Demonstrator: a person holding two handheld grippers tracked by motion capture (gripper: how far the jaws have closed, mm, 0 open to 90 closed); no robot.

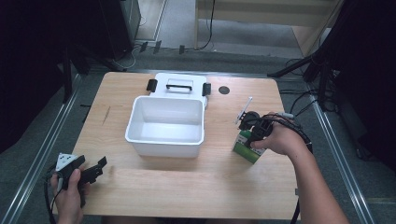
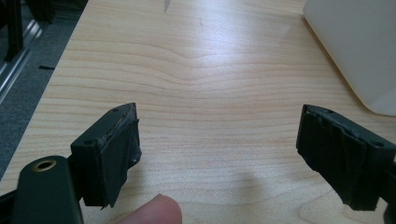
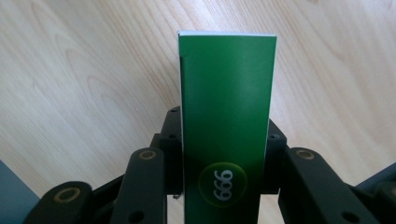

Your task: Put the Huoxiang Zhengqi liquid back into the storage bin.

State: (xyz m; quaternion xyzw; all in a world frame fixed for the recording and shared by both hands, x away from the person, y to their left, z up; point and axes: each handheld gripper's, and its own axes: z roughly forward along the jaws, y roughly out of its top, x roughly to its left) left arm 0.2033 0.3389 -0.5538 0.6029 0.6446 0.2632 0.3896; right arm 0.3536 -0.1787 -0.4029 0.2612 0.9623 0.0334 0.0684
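The left gripper (image 1: 95,168) rests at the table's (image 1: 140,186) near left corner, jaws spread wide around bare wood. At mid-table sits an open white bin (image 1: 166,126), its lid (image 1: 180,85) with a black handle lying just behind. Right of it, the right gripper (image 1: 252,133) is clamped on a tall green carton (image 3: 226,121) with white edging, printed "666" or "999" in a circle, near the table's right side

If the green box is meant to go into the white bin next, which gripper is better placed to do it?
Probably the right. The right gripper is already shut on the green box, just right of the white bin. The left gripper is open, holds nothing and sits near the table's front left corner.
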